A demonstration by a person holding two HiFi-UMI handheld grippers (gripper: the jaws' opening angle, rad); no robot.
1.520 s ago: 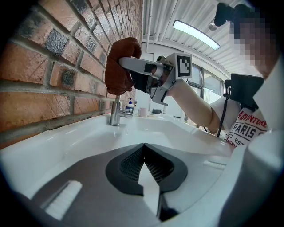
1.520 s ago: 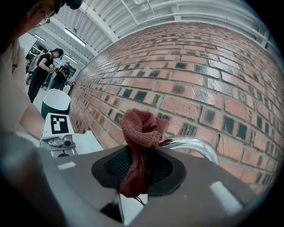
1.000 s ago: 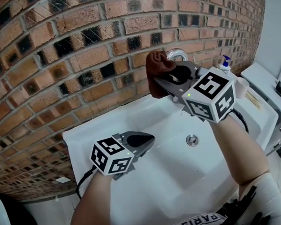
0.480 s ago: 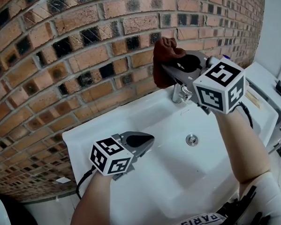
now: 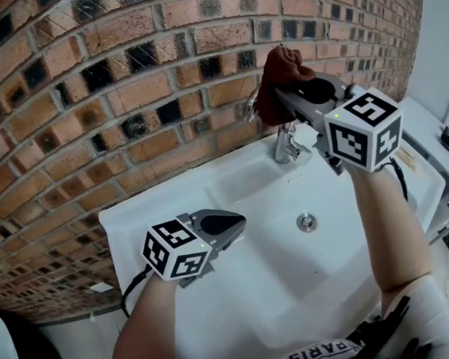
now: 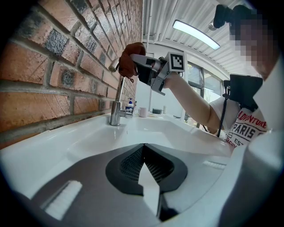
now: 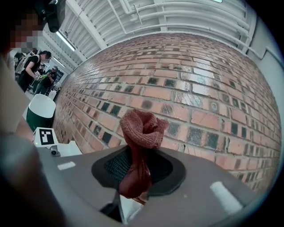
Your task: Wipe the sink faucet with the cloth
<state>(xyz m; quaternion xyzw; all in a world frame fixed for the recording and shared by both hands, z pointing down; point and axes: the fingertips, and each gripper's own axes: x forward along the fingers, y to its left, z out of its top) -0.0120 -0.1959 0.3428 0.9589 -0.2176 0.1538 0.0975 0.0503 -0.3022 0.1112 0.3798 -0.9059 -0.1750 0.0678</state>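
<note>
Raised higher and further right than a second ago, the right gripper point(image 5: 286, 95) has its jaws clamped on the rust-brown cloth point(image 5: 282, 71), which is now bunched at the top of the faucet's point(image 5: 286, 143) curved spout. Nearest, the left gripper point(image 5: 228, 226) has stayed over the left of the white sink point(image 5: 232, 178), jaws pressed together on nothing. The faucet stands at the back rim, with the brick wall point(image 5: 114, 83) behind it.
</note>
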